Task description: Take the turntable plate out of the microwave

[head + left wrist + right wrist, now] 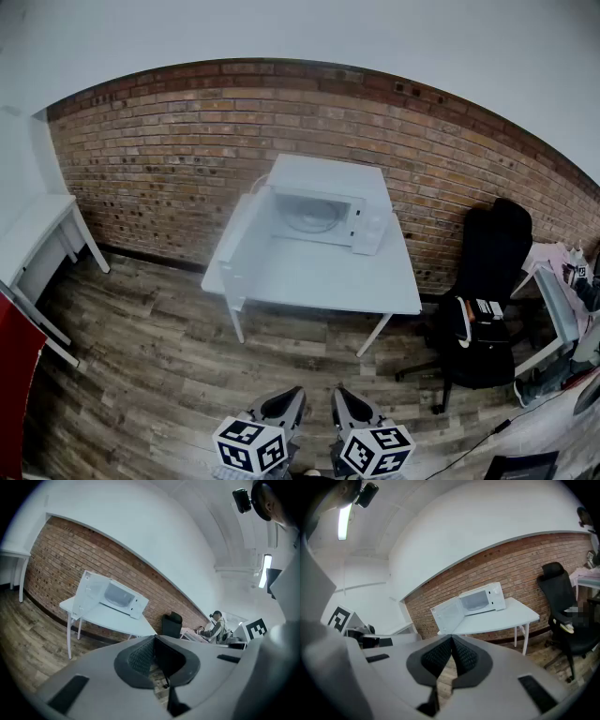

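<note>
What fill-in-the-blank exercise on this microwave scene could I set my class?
1. The microwave on the white table has its door ____.
2. The wall behind the table is built of ____.
3. In the head view, the black office chair stands to the table's ____.
4. The left gripper and the right gripper both have their jaws ____, holding nothing.
Missing words: open; brick; right; shut.

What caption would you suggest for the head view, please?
Left gripper and right gripper, shut, face the open microwave with its plate inside.
</note>
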Motion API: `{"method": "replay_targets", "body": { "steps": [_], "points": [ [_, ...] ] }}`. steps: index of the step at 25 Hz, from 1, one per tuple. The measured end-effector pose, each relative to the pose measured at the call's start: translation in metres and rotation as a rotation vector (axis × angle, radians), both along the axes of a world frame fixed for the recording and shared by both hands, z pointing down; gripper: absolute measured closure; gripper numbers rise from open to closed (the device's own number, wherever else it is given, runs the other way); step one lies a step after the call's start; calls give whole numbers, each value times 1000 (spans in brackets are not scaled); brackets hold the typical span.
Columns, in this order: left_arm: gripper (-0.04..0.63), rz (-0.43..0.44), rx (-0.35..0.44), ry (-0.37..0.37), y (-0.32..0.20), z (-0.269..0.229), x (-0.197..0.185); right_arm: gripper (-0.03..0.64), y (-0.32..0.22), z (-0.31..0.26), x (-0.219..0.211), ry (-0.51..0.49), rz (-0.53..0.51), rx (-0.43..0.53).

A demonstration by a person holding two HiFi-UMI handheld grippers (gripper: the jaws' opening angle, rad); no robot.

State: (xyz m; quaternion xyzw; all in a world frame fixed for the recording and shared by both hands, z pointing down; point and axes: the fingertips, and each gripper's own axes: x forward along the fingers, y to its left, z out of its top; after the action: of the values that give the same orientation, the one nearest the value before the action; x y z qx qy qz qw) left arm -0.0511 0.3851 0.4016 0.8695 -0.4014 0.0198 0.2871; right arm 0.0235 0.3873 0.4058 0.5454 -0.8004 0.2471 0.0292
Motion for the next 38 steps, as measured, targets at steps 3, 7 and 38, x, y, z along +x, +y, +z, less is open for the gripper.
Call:
{"method": "replay_targets", "body": {
  "steps": [3,7,38],
  "points": [
    [586,3,-4,-4,-1,2,0,600,0,1,0,-2,4,-5],
    [586,6,-17,-14,-1,5,0,600,-1,2,0,-3,6,-8],
    [586,55,32,-62,-27,-1,-74,598,-27,-13,-57,5,94,79]
  ]
}}
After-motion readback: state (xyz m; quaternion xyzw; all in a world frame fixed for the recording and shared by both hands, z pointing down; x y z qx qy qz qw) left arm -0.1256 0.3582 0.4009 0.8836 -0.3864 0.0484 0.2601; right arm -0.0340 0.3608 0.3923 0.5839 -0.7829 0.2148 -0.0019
